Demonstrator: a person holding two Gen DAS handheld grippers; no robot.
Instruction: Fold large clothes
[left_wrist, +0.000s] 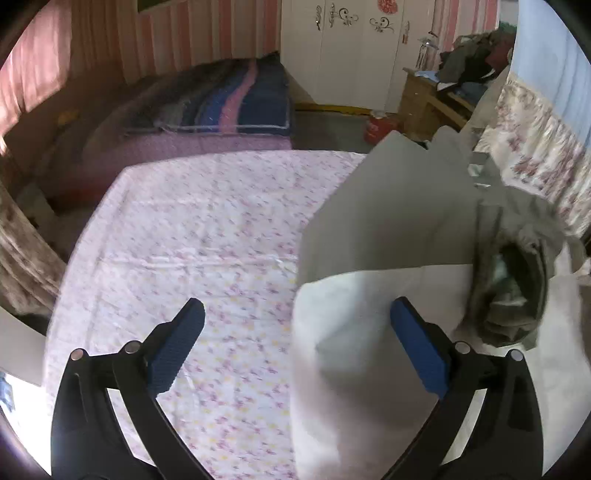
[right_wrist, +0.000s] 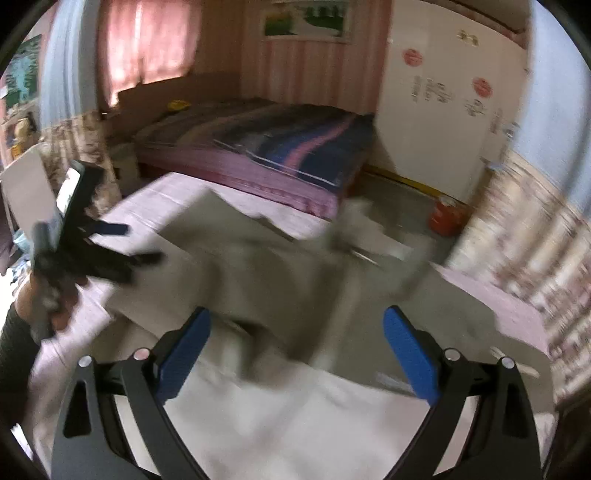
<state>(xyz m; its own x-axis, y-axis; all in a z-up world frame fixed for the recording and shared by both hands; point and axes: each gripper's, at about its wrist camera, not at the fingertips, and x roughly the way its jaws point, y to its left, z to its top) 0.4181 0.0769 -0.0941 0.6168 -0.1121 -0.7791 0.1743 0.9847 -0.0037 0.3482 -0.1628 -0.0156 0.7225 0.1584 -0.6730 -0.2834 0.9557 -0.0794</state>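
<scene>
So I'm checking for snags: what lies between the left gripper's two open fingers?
In the left wrist view, the left gripper spans bare floral sheet and the grey garment's pale edge.

A home bedroom, as I see it.
Ahead of my claws: a bed with striped blanket, white wardrobe, pink curtains.

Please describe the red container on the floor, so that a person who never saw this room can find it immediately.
Find the tall white wardrobe with swirl decals at the far wall. At its foot, past the far edge of the floral sheet, the red container stands on the grey floor beside a wooden desk. It is the only bright red object at floor level; a yellow strip lies behind it.
</scene>
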